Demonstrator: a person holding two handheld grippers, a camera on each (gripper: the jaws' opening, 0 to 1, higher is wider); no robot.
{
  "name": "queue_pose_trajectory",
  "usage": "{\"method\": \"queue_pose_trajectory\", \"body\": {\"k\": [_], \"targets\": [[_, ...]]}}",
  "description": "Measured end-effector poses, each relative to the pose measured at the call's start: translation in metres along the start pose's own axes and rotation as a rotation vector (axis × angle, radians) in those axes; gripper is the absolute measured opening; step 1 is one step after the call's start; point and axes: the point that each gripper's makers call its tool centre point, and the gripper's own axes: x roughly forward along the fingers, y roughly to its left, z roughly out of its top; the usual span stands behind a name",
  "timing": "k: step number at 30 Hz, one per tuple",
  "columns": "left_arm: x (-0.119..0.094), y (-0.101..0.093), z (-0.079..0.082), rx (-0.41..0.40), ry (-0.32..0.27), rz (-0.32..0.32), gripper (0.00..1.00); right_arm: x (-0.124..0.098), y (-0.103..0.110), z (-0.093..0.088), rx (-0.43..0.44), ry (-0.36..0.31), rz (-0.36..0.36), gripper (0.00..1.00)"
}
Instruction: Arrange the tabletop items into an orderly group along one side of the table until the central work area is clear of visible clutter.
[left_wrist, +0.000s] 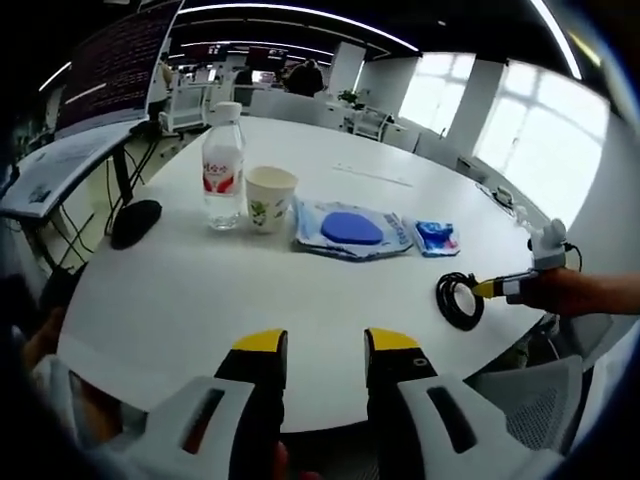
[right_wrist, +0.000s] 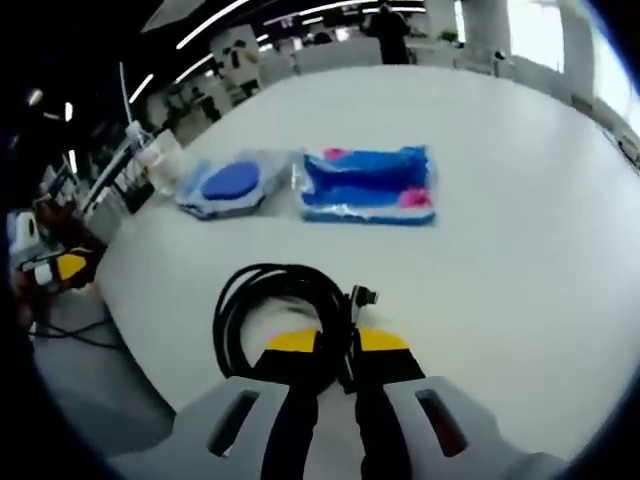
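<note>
On the white round table stand a water bottle and a paper cup side by side. Right of them lie a clear packet with a blue disc and a small blue packet. A black coiled cable lies near the table's right edge. My right gripper reaches it from the right. In the right gripper view the cable lies just ahead, and my right gripper is shut on a strand of it. My left gripper hovers open over the near edge, holding nothing.
A black mouse sits at the table's left edge, beside a desk with a laptop. A grey chair stands under the right rim. The disc packet and blue packet lie beyond the cable.
</note>
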Motion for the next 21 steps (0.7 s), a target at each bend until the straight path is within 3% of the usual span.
{"method": "queue_pose_trajectory", "body": {"k": [5, 8, 13, 21], "targets": [[-0.002, 0.003, -0.001, -0.011, -0.002, 0.007, 0.29, 0.008, 0.006, 0.015, -0.123, 0.02, 0.034, 0.1], [-0.003, 0.004, -0.001, -0.013, -0.004, 0.01, 0.29, 0.017, 0.018, 0.025, -0.227, 0.052, 0.107, 0.1], [-0.004, 0.007, -0.002, -0.017, -0.003, 0.013, 0.29, 0.03, 0.022, 0.036, -0.426, 0.11, 0.136, 0.1], [-0.008, 0.01, -0.005, -0.026, -0.001, 0.021, 0.29, 0.044, 0.034, 0.043, -0.686, 0.2, 0.218, 0.09]]}}
